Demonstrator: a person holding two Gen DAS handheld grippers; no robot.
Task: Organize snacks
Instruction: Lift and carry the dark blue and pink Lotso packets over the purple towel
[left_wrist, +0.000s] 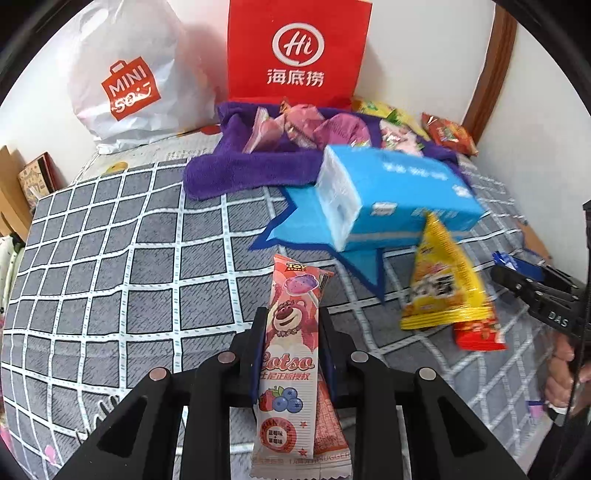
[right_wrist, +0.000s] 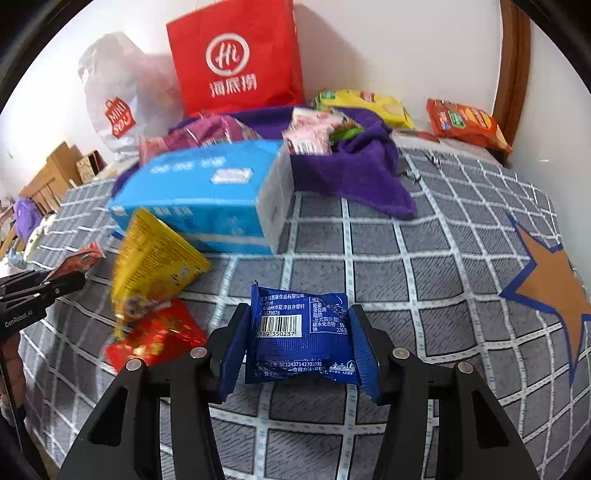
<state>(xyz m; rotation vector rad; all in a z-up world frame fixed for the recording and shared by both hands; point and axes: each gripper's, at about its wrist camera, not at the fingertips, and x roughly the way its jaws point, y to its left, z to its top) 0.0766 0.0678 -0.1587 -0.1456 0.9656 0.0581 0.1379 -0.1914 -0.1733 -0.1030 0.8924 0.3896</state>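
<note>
**Both claws loaded, snacks all over the bed**

Left wrist view: the left gripper (left_wrist: 293, 332) is clamped on a pink Lotso snack packet (left_wrist: 291, 365), which stands upright between the fingers, top pointing to 12 o'clock. At about 1 o'clock sits a blue tissue box (left_wrist: 391, 192), a bit blurry, with a yellow snack bag (left_wrist: 439, 280) leaning at its near corner and a red packet (left_wrist: 480, 334) just under that. Up at 12 there's a purple towel (left_wrist: 243, 166) piled with pink and purple snack packs, in front of a red Haidilao bag (left_wrist: 295, 51); a white Miniso bag (left_wrist: 129, 81) is at 11. All on a grey checked bedcover (left_wrist: 110, 258).

Right wrist view: the right gripper (right_wrist: 301, 332) is squeezing a blue snack packet (right_wrist: 301, 336), barcode side up, between its blue pads (right_wrist: 231, 354). The yellow bag and red packet are at 9 to 10 o'clock, the tissue box at 11. An orange snack pack (right_wrist: 467, 123) lies at 1 o'clock by the wall.
</note>
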